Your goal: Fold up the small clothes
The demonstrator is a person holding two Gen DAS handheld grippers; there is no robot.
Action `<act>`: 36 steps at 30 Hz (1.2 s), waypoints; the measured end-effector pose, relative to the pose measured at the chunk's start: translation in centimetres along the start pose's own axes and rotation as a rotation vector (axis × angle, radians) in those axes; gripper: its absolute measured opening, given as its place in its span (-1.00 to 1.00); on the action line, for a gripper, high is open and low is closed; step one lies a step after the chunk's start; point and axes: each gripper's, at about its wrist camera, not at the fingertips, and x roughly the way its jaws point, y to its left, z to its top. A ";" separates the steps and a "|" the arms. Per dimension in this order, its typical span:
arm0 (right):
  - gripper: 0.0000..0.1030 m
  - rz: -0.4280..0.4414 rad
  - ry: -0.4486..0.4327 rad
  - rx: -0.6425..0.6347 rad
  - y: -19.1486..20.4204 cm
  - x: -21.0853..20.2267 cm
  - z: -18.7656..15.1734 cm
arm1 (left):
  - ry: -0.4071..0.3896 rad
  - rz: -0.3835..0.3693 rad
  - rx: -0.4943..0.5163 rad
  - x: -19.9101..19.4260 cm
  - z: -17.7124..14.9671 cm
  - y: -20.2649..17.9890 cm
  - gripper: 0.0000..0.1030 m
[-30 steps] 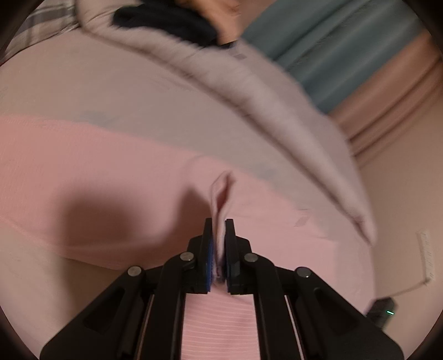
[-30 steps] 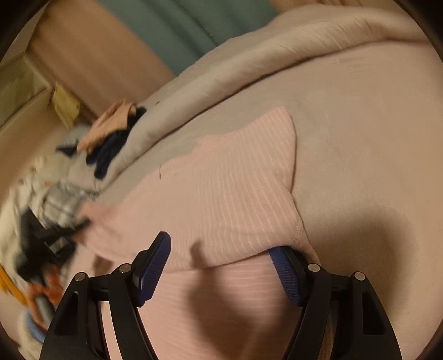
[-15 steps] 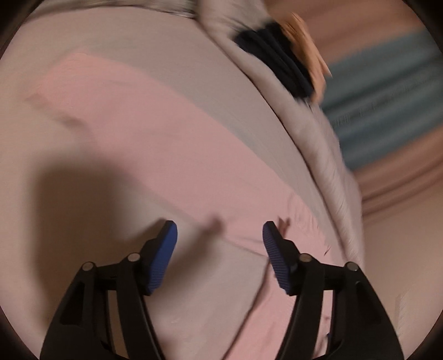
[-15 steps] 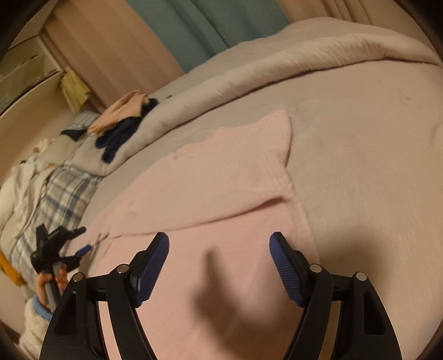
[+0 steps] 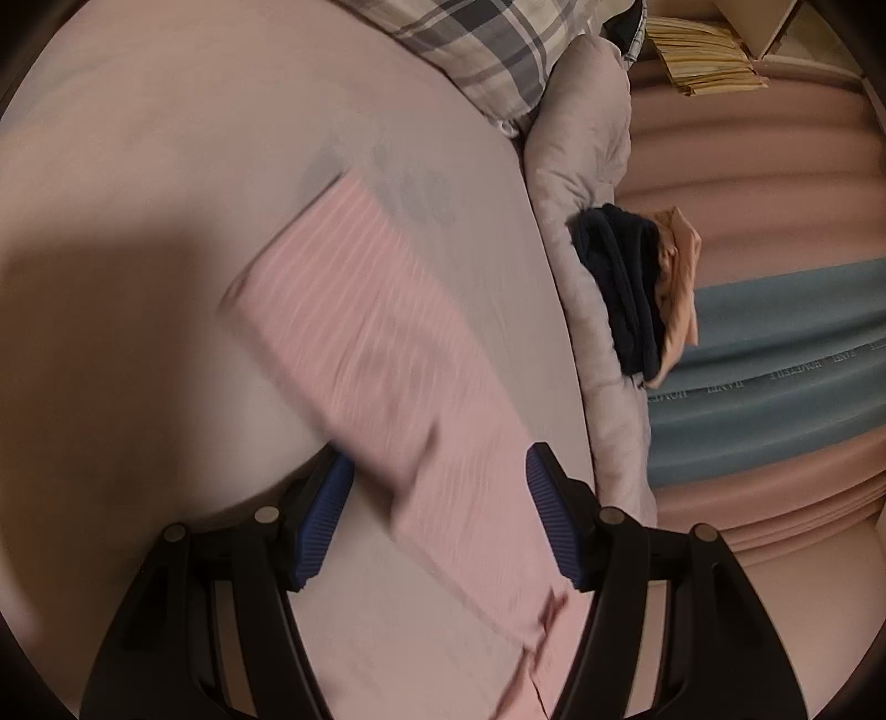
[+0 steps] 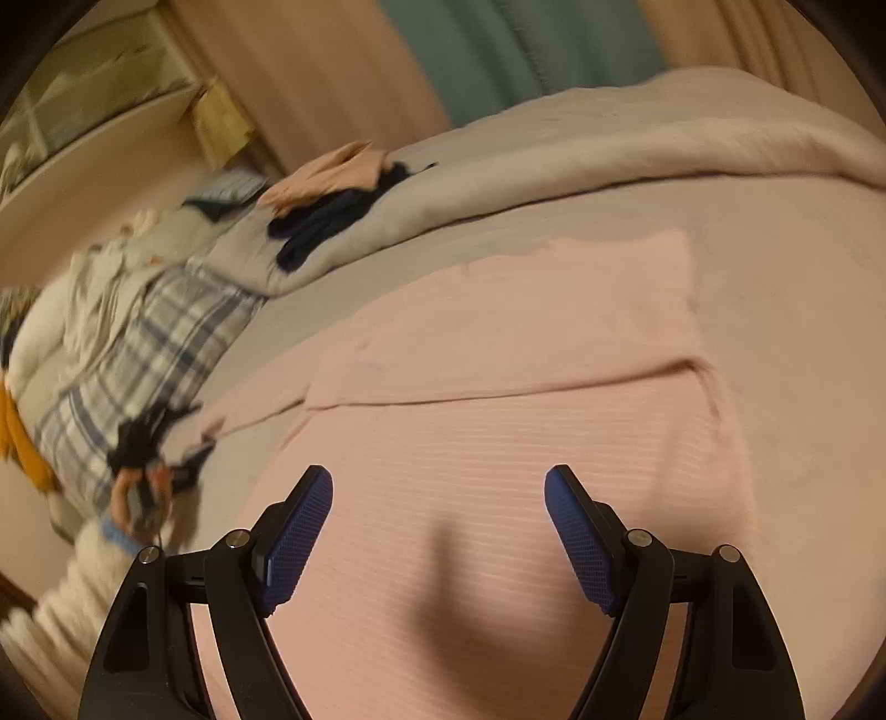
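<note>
A pink striped garment [image 6: 498, 432] lies flat on the bed, with one part folded over across its far half. My right gripper [image 6: 439, 540] is open and empty, hovering over the garment's near part. In the left wrist view the same pink garment [image 5: 382, 354] runs as a long strip toward the camera. My left gripper [image 5: 440, 518] is open and empty just above the garment's near end. The left gripper [image 6: 166, 471] also shows at the left of the right wrist view, in the person's hand by the garment's left edge.
The bed sheet [image 5: 166, 166] is pale pink-grey. A rolled duvet [image 6: 554, 166] lies along the far side with dark and peach clothes [image 6: 326, 205] on it. A plaid pillow [image 5: 487, 44] and more laundry [image 6: 83, 288] sit at the head end. Curtains hang behind.
My left gripper has let go of the pinched pink fabric, opened and swung round to look along the garment. My right gripper stayed open and drew back and up from the folded edge.
</note>
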 end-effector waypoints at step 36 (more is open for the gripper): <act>-0.24 0.169 0.175 0.112 1.9 11.1 3.7 | 0.146 -0.174 0.725 2.2 -13.0 -22.7 -0.95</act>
